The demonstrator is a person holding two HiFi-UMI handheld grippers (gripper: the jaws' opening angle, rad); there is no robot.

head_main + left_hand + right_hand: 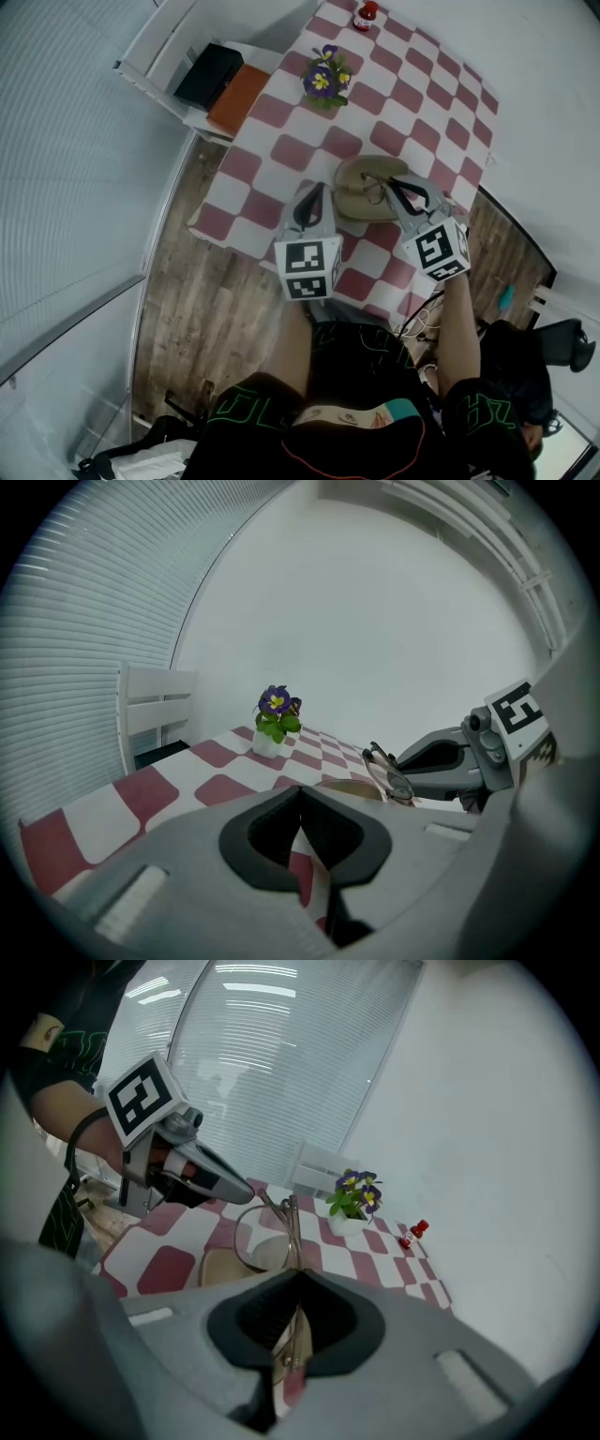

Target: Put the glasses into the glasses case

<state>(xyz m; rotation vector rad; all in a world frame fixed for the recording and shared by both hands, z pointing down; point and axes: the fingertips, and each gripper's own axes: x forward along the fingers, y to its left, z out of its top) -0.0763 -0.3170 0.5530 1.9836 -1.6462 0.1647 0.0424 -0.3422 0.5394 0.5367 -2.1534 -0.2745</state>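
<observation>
Head view: the right hand-held gripper (392,187) holds the glasses (375,180) at its tips, above the open glasses case (354,204).

Left gripper view: the left hand-held gripper (302,803) is closed and empty.

Right gripper view: the jaws pinch only the thin frame, so the glasses could twist and miss the glasses case.

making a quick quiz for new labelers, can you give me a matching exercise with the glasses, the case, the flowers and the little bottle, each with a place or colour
Things:
1. glasses
2. glasses case
3. flower pot
4. small bottle

Place or colour:
A. red, at the far edge of the tablecloth
B. tan, lying on the cloth
C. clamped in the right gripper
D. purple and yellow blooms

Pairs: 1-C, 2-B, 3-D, 4-A
</observation>
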